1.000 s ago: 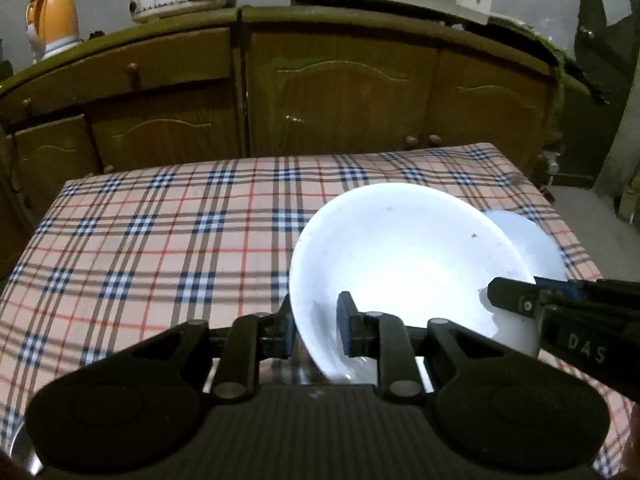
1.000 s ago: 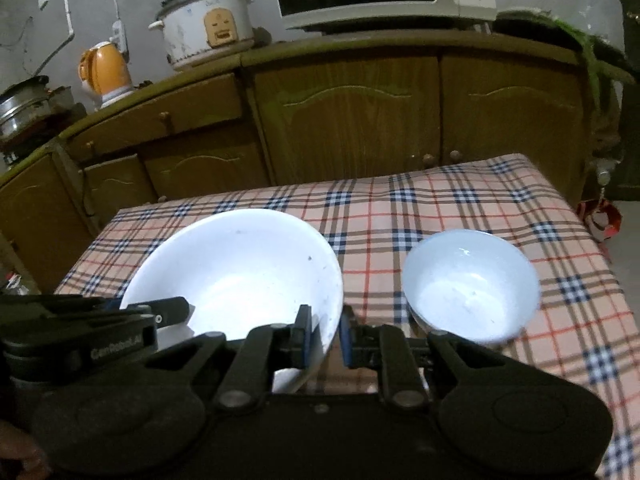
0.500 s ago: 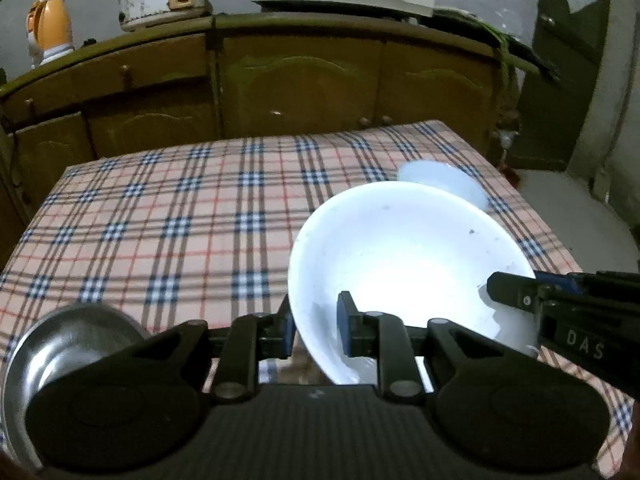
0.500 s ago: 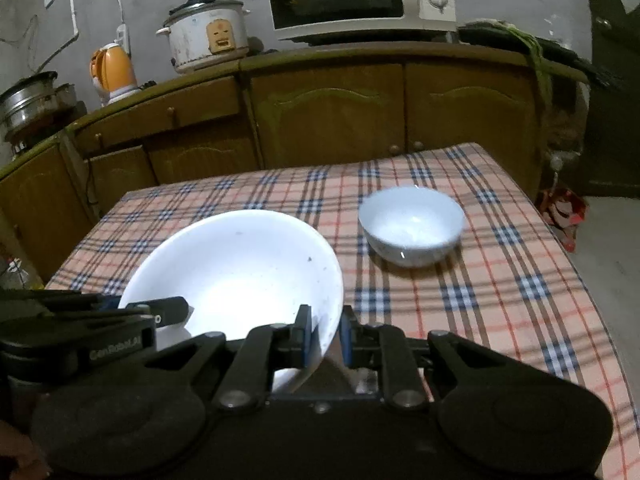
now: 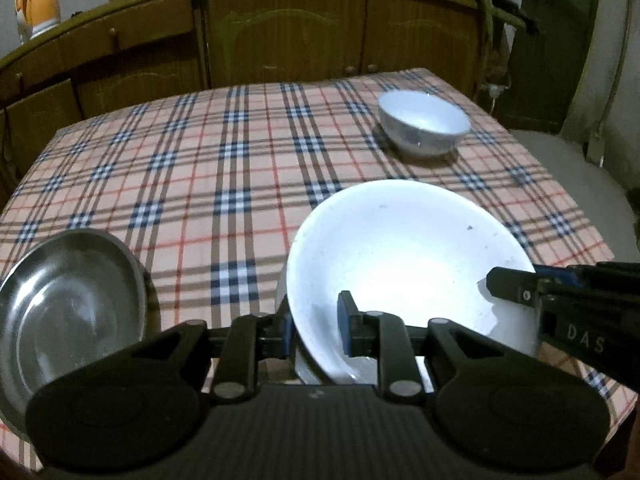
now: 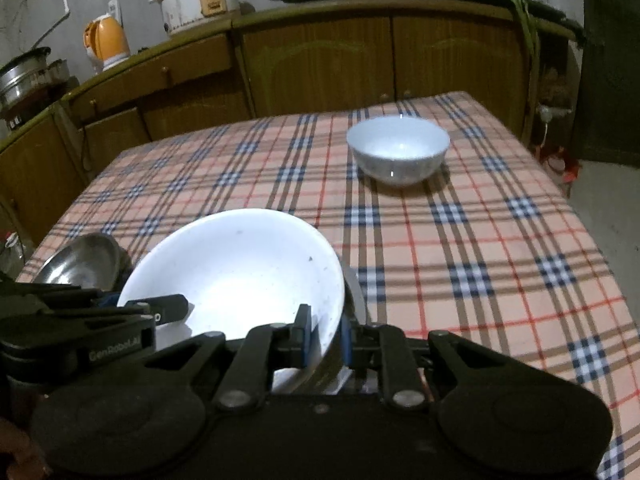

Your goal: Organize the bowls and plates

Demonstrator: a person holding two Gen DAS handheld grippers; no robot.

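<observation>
Both your tongs, L (image 5: 313, 326) & R (image 6: 325, 330), grip the big white bowl (image 5: 404, 276) by opposite rims. Steel bowl (image 5: 68, 312) sits left, small white bowl (image 6: 398, 148) far across the surface (image 6: 480, 248).

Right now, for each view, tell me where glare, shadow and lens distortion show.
Left wrist view: bright glare washes out the large white bowl; the cupboards bow with fisheye distortion. Right wrist view: the same glare; the small bowl casts a soft shadow on the tablecloth; corners vignette black.
</observation>
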